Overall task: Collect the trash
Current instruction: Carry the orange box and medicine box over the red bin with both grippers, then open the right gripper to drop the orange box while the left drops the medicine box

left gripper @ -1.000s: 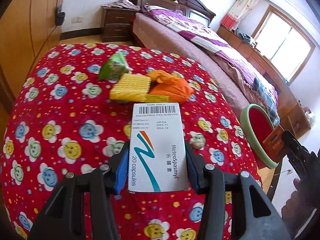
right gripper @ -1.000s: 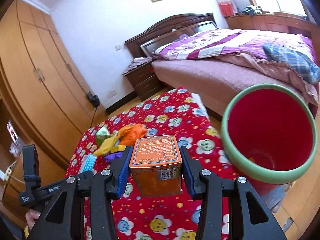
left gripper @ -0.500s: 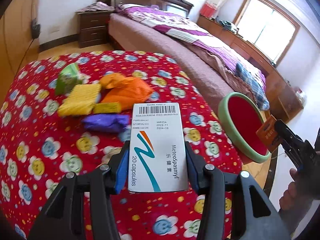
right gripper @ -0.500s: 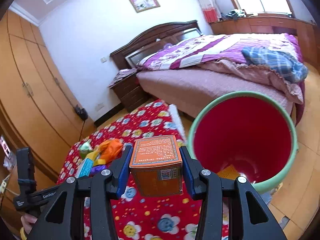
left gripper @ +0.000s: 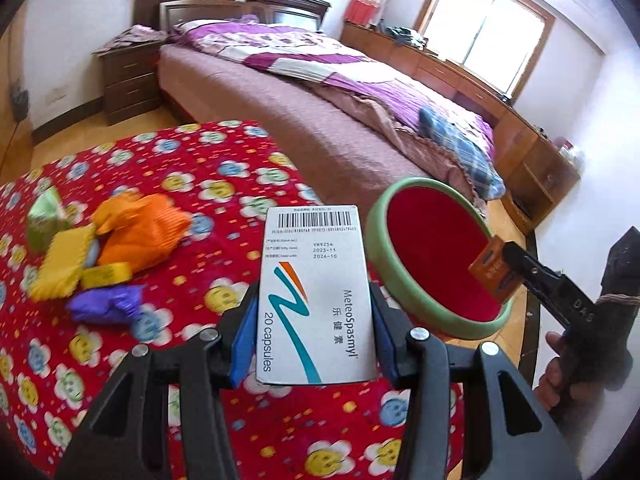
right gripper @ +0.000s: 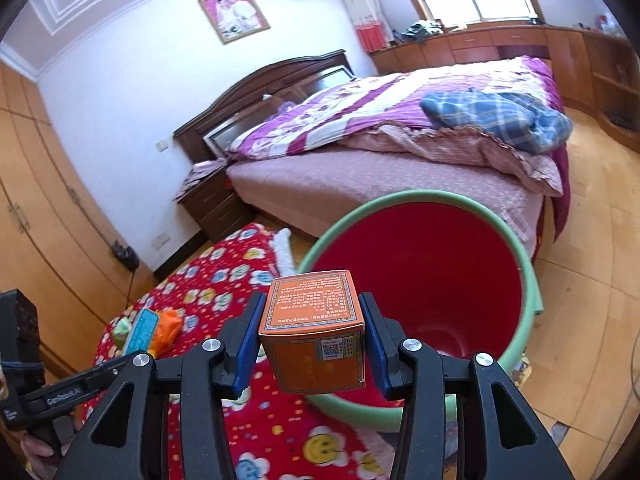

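Note:
My left gripper is shut on a white capsule box and holds it above the red flowered table, left of the red bin with a green rim. My right gripper is shut on an orange box and holds it over the near rim of the bin. The orange box also shows in the left wrist view over the bin's right side. Orange, yellow, purple and green wrappers lie on the table at the left.
A large bed with a purple quilt stands behind the table and bin. A nightstand is beside it. Wooden wardrobes line the left wall. The bin stands on the wooden floor next to the table's edge.
Both grippers have moved toward the bin with their boxes. The right gripper's orange box now hangs over the bin's opening. The left view has swung right, away from the wrappers.

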Action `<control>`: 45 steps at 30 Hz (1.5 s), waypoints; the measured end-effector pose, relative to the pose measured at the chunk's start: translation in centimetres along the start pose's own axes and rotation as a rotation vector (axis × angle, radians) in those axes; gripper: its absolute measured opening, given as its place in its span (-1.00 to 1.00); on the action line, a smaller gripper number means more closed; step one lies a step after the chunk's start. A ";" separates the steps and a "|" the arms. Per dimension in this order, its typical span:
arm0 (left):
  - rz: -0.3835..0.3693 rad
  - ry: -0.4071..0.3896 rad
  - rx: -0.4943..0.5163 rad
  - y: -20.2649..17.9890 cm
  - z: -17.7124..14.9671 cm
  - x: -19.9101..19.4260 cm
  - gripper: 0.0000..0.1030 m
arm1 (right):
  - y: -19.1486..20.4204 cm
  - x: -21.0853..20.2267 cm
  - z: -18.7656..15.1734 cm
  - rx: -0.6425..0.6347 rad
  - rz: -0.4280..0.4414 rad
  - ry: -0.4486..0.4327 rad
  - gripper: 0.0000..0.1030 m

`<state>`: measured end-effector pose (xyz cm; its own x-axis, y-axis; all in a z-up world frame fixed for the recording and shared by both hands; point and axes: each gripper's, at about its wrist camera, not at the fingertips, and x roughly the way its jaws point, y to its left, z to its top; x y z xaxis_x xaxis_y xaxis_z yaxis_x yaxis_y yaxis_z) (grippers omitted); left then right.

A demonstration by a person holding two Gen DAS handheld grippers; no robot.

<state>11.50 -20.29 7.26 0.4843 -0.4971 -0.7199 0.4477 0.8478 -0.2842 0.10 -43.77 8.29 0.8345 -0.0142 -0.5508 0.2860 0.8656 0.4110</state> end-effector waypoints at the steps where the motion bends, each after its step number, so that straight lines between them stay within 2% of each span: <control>1: -0.010 0.001 0.007 -0.5 0.1 0.3 -0.01 | -0.2 0.1 0.1 0.005 -0.003 0.000 -0.07; 9: -0.054 0.015 0.074 -3.9 1.0 2.8 -0.01 | -3.1 0.5 0.2 0.063 -0.024 0.001 -0.05; 18: -0.077 0.037 0.129 -6.4 1.2 4.9 -0.01 | -4.4 0.0 0.0 0.085 -0.033 -0.023 -0.03; 22: -0.079 0.038 0.151 -7.4 1.3 5.7 -0.01 | -4.8 -0.4 0.0 0.093 -0.034 -0.039 0.07; 33: -0.095 0.029 0.244 -10.7 1.7 7.9 0.01 | -6.4 -1.0 0.0 0.120 -0.055 -0.051 0.07; 36: -0.096 0.046 0.245 -11.1 1.6 8.4 0.10 | -6.7 -1.2 -0.1 0.123 -0.059 -0.055 0.07; 45: -0.092 0.057 0.210 -10.6 1.1 7.8 0.10 | -6.5 -1.5 -0.3 0.123 -0.052 -0.055 0.07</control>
<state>11.37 -33.40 5.38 0.3934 -0.5545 -0.7334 0.6378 0.7391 -0.2167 -3.20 -49.27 6.24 0.8407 -0.0880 -0.5343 0.3824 0.7951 0.4707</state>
